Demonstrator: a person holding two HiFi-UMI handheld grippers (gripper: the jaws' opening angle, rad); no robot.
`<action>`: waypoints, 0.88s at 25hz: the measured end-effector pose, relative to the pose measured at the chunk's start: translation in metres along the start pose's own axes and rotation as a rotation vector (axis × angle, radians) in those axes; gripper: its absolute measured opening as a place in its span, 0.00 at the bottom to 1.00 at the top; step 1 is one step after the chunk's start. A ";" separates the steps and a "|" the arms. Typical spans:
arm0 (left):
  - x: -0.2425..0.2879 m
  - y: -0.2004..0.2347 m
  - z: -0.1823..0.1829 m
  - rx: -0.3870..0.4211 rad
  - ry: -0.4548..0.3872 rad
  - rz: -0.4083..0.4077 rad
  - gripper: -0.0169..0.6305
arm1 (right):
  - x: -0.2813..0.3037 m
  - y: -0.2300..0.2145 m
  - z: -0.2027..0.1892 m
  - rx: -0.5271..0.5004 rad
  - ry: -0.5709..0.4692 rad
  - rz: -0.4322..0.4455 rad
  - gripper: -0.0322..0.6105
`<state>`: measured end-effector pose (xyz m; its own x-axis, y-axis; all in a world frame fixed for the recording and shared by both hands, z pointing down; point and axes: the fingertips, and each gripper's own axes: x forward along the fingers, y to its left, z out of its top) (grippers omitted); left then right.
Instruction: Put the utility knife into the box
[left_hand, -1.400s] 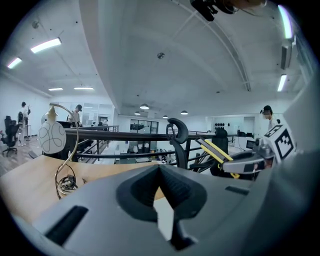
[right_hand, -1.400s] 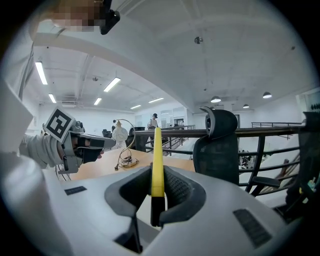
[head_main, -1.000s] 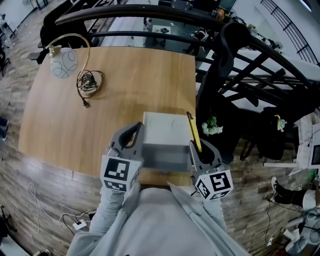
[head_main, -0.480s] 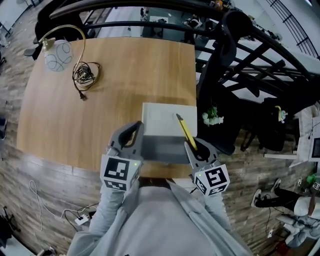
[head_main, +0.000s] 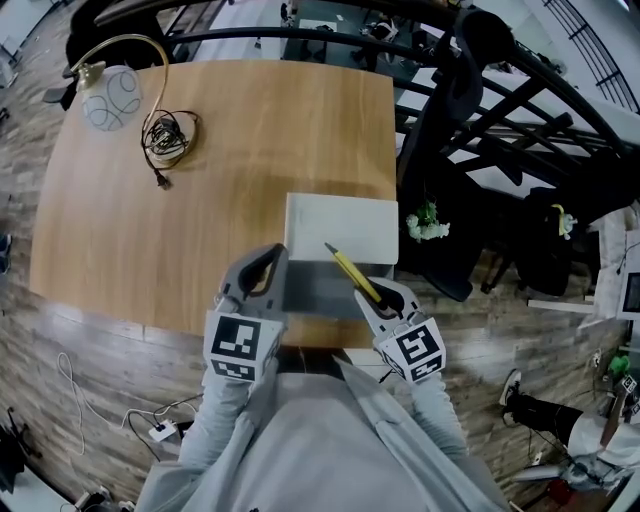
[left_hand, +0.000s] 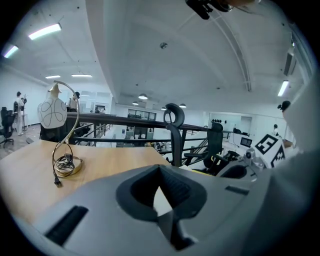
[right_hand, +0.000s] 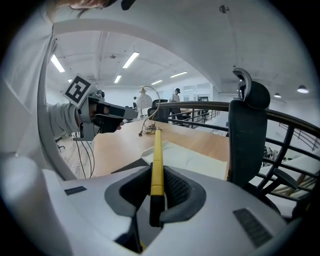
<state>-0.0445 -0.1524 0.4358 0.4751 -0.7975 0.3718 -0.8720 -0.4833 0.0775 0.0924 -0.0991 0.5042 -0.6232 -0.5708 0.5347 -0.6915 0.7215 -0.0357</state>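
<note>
Utility knife, yellow with a dark rear end, is clamped between the jaws of the right gripper. It slants up and to the left over the near right part of the box, and its far tip reaches about to the edge of the box's white panel. Whether it touches the box cannot be told.

At the far left of the wooden table stands a lamp with a round pale shade. A coiled cable lies just beside it.

Nearer the person, the left gripper sits just beside the box's left side. In the left gripper view its jaws are drawn together and grip nothing, and only a small wedge of white shows past them.

The box lies at the table's near right edge, a white panel farther away and a grey part nearer the person.

In the right gripper view the knife runs straight out from between the closed jaws, pointing over the box toward the far end of the table.

A black office chair stands beyond the table's right edge.
</note>
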 end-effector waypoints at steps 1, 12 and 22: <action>0.000 0.000 -0.002 -0.001 0.001 0.001 0.05 | 0.002 0.002 -0.003 -0.011 0.013 0.013 0.18; 0.000 0.003 -0.017 -0.012 0.016 0.010 0.05 | 0.027 0.021 -0.036 -0.119 0.144 0.154 0.18; 0.003 0.003 -0.023 -0.004 0.028 -0.005 0.05 | 0.045 0.025 -0.060 -0.196 0.268 0.219 0.18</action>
<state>-0.0484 -0.1480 0.4583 0.4759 -0.7845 0.3975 -0.8701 -0.4858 0.0830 0.0690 -0.0835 0.5786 -0.6125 -0.2914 0.7348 -0.4541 0.8906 -0.0253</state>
